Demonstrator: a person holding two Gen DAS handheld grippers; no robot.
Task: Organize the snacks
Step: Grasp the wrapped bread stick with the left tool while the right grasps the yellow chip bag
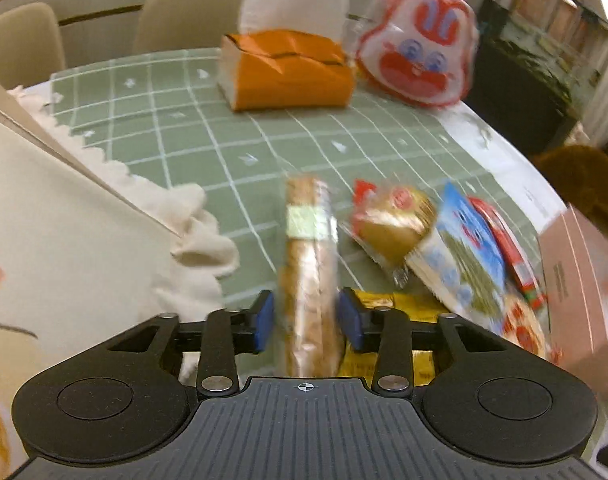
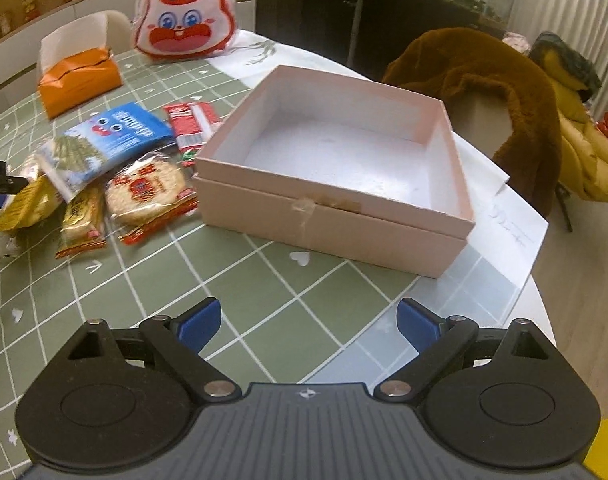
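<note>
My left gripper (image 1: pixel 307 320) is shut on a long brown snack bar (image 1: pixel 309 264) in clear wrap and holds it above the green checked cloth. Beside it lie a round cake packet (image 1: pixel 391 232), a blue snack bag (image 1: pixel 463 256) and yellow packets (image 1: pixel 383 360). My right gripper (image 2: pixel 309 326) is open and empty, above the cloth in front of an open pink box (image 2: pixel 343 200), which is empty. The snack pile lies left of the box: a blue bag (image 2: pixel 108 136), a round cracker packet (image 2: pixel 148 192), a red packet (image 2: pixel 190 128) and a yellow packet (image 2: pixel 28 204).
An orange tissue pack (image 1: pixel 288 68) and a rabbit-face bag (image 1: pixel 419 44) stand at the far side of the table. A beige carton (image 1: pixel 44 240) on white cloth is at my left. A brown fur coat (image 2: pixel 483 92) hangs on a chair at the right.
</note>
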